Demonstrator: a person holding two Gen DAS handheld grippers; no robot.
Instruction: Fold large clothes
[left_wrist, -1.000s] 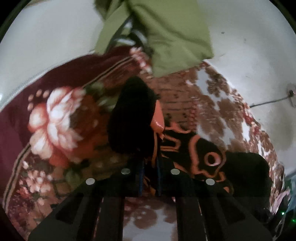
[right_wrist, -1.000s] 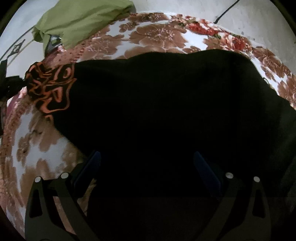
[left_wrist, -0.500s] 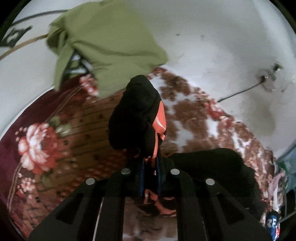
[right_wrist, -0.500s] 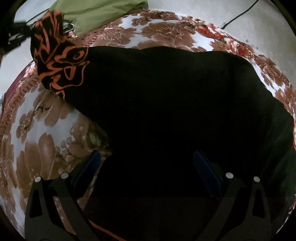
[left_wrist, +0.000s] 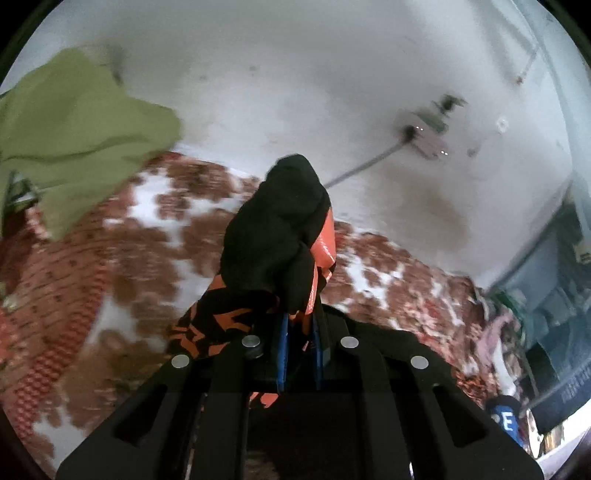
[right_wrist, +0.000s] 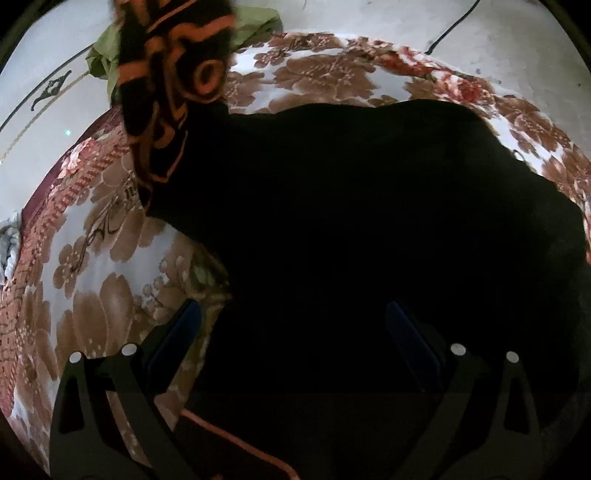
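A large black garment (right_wrist: 351, 229) with an orange-patterned end lies spread on a floral blanket (right_wrist: 92, 266). My left gripper (left_wrist: 300, 332) is shut on the orange-patterned end (left_wrist: 277, 243), which bunches up above the fingers and is held in the air. In the right wrist view that lifted end (right_wrist: 173, 74) hangs at the upper left. My right gripper (right_wrist: 291, 321) is open, jaws wide apart, low over the black cloth with nothing between them.
A green cloth (left_wrist: 74, 147) lies at the blanket's far left edge, also in the right wrist view (right_wrist: 255, 22). A white wall (left_wrist: 295, 74) with a socket and cable (left_wrist: 421, 136) is behind. Clutter (left_wrist: 535, 314) stands at the right.
My left gripper has lifted the patterned end of the garment up off the blanket and swung it toward the right. The right gripper has stayed open over the black cloth.
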